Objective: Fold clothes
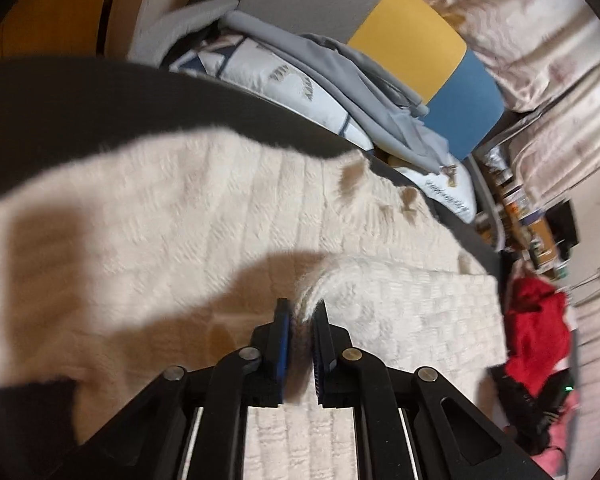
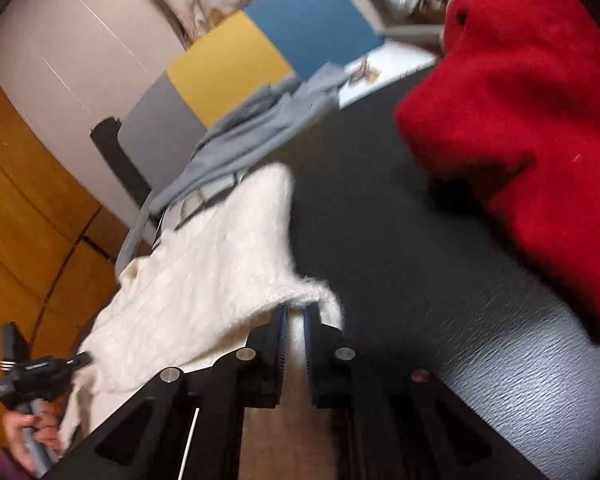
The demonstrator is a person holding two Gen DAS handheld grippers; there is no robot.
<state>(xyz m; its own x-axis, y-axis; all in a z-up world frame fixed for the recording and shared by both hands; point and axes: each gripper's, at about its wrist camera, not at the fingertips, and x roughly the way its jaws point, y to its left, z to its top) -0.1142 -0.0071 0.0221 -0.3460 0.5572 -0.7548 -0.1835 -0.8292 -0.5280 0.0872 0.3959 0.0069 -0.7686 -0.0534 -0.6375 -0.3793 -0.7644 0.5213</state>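
A fluffy cream knitted sweater [image 1: 188,216] lies spread over the dark table [image 1: 60,96]. My left gripper [image 1: 300,312] is shut on a bunched edge of it, and a folded layer lies to the right of the fingers. In the right wrist view the same cream sweater [image 2: 204,272] stretches from the far table edge toward me. My right gripper [image 2: 296,316] is shut on its fuzzy near edge. The other gripper [image 2: 40,372] shows at lower left, held by a hand [image 2: 32,428].
A red fuzzy garment [image 2: 520,120] lies on the dark table [image 2: 400,240] to the right, also visible as a red heap [image 1: 536,340]. A grey garment [image 1: 340,72] drapes over pillows beside a grey, yellow and blue headboard [image 1: 408,40]. Wooden floor [image 2: 20,200] lies left.
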